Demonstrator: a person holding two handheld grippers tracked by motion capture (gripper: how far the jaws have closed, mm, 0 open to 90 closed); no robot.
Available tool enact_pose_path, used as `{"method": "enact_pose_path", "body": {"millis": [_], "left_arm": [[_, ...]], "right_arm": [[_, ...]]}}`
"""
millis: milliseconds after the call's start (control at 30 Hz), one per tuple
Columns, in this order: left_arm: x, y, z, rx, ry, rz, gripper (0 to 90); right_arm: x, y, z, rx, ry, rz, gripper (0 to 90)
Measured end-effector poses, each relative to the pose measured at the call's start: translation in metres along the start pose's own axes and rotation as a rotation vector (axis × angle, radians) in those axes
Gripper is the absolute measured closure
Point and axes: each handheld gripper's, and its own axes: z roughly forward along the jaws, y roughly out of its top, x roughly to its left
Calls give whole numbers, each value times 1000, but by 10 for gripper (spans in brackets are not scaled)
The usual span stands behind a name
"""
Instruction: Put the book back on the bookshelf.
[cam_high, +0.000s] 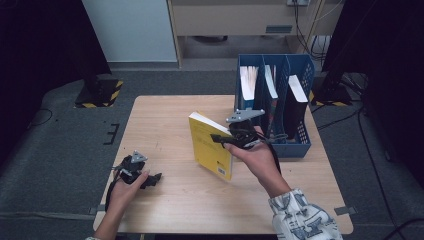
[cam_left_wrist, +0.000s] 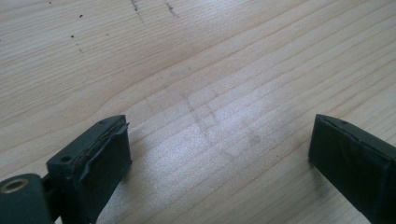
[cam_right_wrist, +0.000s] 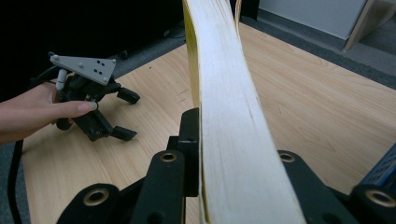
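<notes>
At the centre of the high view the right claw (cam_high: 218, 138) is clamped on a yellow book (cam_high: 210, 146) held upright over the counter (cam_high: 165, 125), while the left claw (cam_high: 156, 177), lower left, rests with jaws apart.

Both grippers are black, each topped by a grey three-cornered plate. The right gripper (cam_high: 220, 138) carries its plate above and behind the fingers, and a black cable loops down behind it. That arm wears a white sleeve (cam_high: 300, 217) printed with a dark blue-grey pattern, well back from the fingers; the left forearm is bare.

The left gripper (cam_right_wrist: 127, 115) shows dark screw dots on its plate and a small white cylinder under the plate's corner, behind the fingers. Its fingers (cam_left_wrist: 93, 158) are blocky, matt black, with a small hole on top; a brass-ringed hole sits just behind. Similar brass-ringed holes lie behind the right gripper's fingers (cam_right_wrist: 189, 140).
</notes>
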Motion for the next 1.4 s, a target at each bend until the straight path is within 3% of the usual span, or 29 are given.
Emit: {"method": "enact_pose_path", "body": {"millis": [467, 900, 1400], "left_arm": [[-1, -6, 1, -49, 10, 0, 20], [-2, -8, 2, -66, 10, -1, 5], [-2, -8, 3, -66, 12, 0, 0]], "right_arm": [[-9, -10, -21, 0, -23, 10, 751], [-17, -23, -49, -3, -56, 25, 751], [-35, -46, -83, -15, -97, 92, 751]]}}
